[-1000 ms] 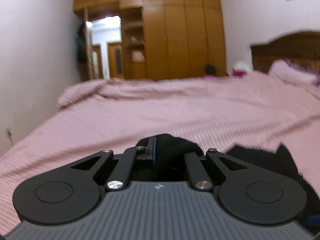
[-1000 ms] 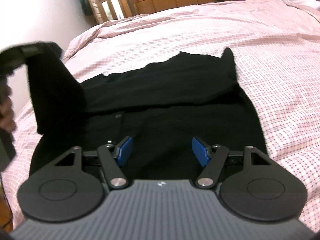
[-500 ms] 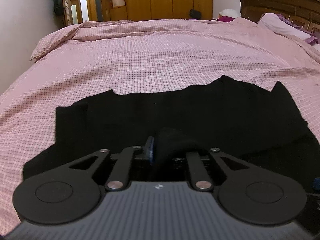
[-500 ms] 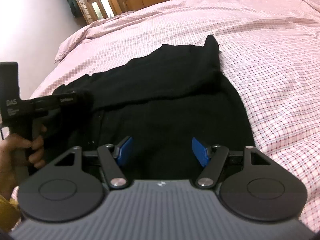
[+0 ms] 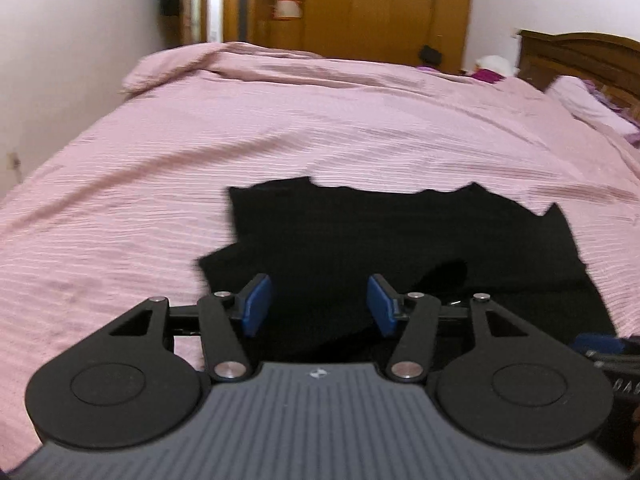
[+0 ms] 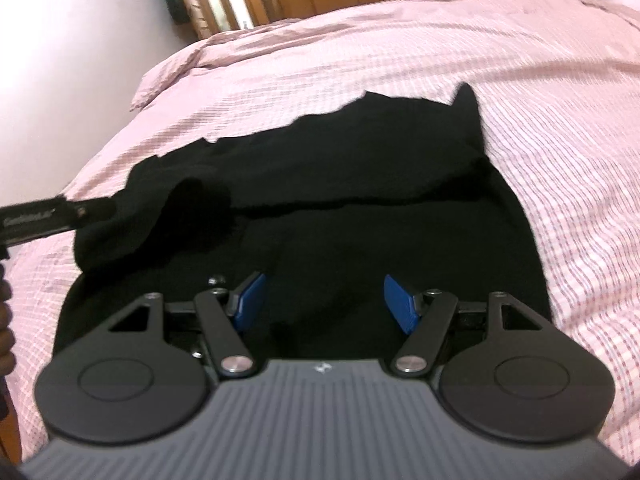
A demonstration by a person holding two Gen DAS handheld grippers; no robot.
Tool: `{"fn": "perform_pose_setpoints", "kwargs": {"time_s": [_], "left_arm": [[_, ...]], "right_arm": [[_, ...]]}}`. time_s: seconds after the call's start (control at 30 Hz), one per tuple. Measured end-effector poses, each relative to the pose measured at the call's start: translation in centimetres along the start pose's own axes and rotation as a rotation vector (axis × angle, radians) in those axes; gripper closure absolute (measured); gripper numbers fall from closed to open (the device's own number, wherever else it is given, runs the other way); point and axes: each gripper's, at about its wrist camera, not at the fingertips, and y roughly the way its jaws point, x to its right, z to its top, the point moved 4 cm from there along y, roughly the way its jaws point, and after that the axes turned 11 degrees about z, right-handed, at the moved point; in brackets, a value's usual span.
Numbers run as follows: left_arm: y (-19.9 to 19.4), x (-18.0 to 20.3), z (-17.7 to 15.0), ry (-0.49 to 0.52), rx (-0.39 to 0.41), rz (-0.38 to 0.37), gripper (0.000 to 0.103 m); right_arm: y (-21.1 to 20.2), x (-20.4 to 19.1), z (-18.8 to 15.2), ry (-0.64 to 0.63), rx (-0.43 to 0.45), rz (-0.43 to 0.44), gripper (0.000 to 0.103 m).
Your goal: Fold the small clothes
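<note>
The black garment (image 6: 360, 208) lies spread on the pink bedspread (image 6: 560, 120), one flap folded across its left side and bunched into a soft lump at about ten o'clock in the right camera. Both tools hover over its near edge: the left gripper (image 5: 318, 304) has its blue pads wide apart with nothing between them, and the right gripper (image 6: 325, 300) is just as wide and empty. That loose lump looks likely to slide open. A careless pinch could also grab the bedspread underneath, or only one layer, skewing the fold.
</note>
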Motion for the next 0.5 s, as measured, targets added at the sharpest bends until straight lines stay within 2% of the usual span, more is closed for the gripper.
{"fn": "perform_pose_setpoints", "kwargs": {"time_s": [0.23, 0.5], "left_arm": [[-1.3, -5.3, -1.8, -0.086, -0.041, 0.103, 0.042], [-1.7, -9.6, -4.2, -0.143, -0.090, 0.215, 0.042]], "right_arm": [[1.2, -4.2, 1.1, -0.114, -0.007, 0.065, 0.035], [3.5, -10.1, 2.2, -0.250, -0.032, 0.167, 0.035]]}}
